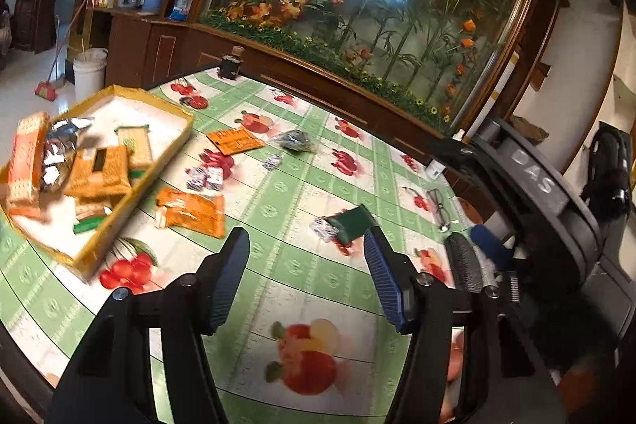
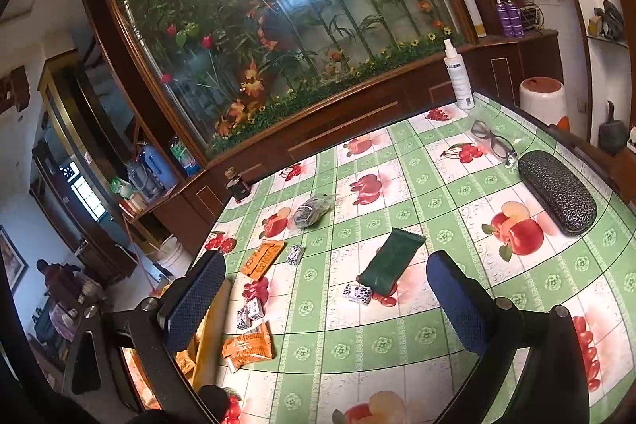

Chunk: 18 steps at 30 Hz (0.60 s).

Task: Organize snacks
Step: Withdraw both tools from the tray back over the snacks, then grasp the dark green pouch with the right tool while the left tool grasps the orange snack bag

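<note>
Hovering with right fingers [image 2: 326,295] spread wide and empty, I see the green packet [image 2: 391,261] just ahead at twelve o'clock, long axis toward one o'clock.

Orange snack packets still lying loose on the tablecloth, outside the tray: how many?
2. One orange packet lies flat further back, near the clear bag. The other orange packet lies beside the tray. More may be hidden behind the gripper fingers.

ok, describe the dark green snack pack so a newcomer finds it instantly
Start at the table with the green-checked fruit tablecloth. Near its middle, right of the yellow-rimmed tray and left of the glasses case, lies the dark green pack. It is the only green, long wrapper out there; its neighbours are orange packs and small blue-white candies, one at its lower end.
</note>
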Available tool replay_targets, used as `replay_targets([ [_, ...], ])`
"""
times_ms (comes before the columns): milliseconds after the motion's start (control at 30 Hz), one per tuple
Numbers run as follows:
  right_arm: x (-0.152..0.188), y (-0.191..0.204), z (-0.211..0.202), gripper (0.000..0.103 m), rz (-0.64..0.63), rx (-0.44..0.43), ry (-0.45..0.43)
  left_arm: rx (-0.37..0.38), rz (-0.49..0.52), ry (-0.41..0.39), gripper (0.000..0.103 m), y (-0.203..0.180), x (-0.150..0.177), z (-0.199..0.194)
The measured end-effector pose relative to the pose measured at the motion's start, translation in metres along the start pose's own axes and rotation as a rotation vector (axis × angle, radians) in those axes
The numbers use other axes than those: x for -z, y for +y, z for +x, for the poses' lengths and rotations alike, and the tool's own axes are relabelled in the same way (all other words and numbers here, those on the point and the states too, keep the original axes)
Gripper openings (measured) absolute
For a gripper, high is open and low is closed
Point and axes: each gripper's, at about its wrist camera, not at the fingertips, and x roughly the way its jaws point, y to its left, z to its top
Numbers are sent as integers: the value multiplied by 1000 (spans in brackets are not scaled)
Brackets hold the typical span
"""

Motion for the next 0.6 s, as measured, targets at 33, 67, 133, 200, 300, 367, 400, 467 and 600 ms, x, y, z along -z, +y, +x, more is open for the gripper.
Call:
replay_targets([
  [33,-1,-2,0,102,-14,-10,5,-17,24,-1,68,4,-2,1],
  [67,-3,-5,2,102,-32,-41,20,-50,57,4,72,10,-5,4],
  [133,-3,-14,5,102,-45,-95,40,-100,89,4,74,26,-10,9],
  [200,-2,-24,9,102,-59,-138,70,-130,92,30,74,45,-14,16],
  [300,2,-40,19,102,-51,-142,115,-185,102,88,74,70,-16,32],
  [367,6,-49,26,102,-46,-139,138,-205,103,127,74,81,-15,42],
  [400,7,-53,28,102,-40,-131,146,-211,100,145,74,86,-14,46],
  [467,10,-59,34,102,-35,-107,172,-219,101,166,74,89,-12,53],
  [600,13,-66,40,102,-34,-106,216,-267,191,121,74,80,-6,55],
])
